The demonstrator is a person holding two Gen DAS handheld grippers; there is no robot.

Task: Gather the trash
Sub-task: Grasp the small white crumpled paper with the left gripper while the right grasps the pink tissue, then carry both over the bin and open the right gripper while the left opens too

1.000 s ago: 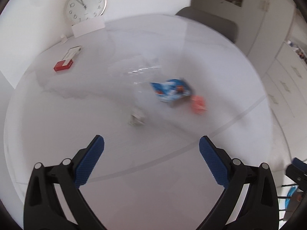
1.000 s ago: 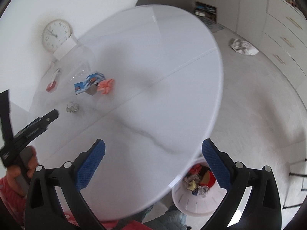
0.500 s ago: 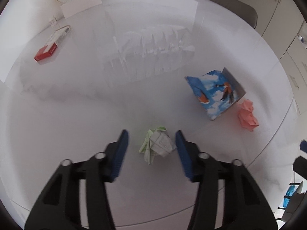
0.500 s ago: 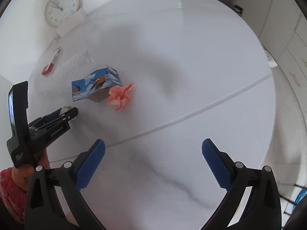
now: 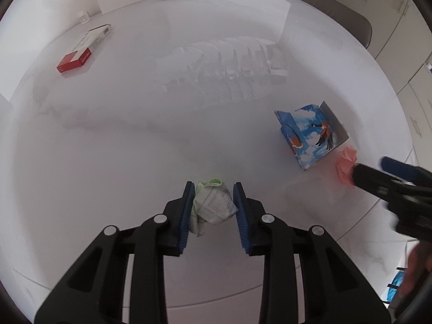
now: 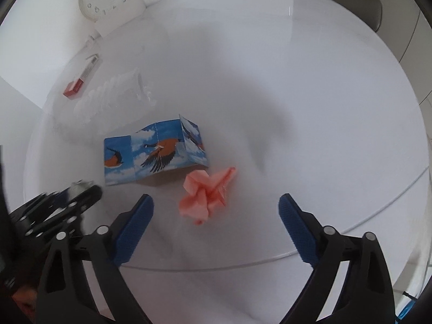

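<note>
Left wrist view: left gripper [image 5: 213, 205] closing onto paper wad [image 5: 213, 206]; right gripper [image 6: 216, 224], spread but closing, straddles pink wad [image 6: 206, 195]; nothing binned yet

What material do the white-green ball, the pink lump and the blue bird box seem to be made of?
White-green ball: looks like crumpled printed paper, matte, with sharp creases and faint lines.
Pink lump: probably tissue or thin paper, soft matte, with loose folds.
Blue bird box: likely thin cardboard, printed and slightly glossy; it holds flat panels with straight fold lines.
</note>
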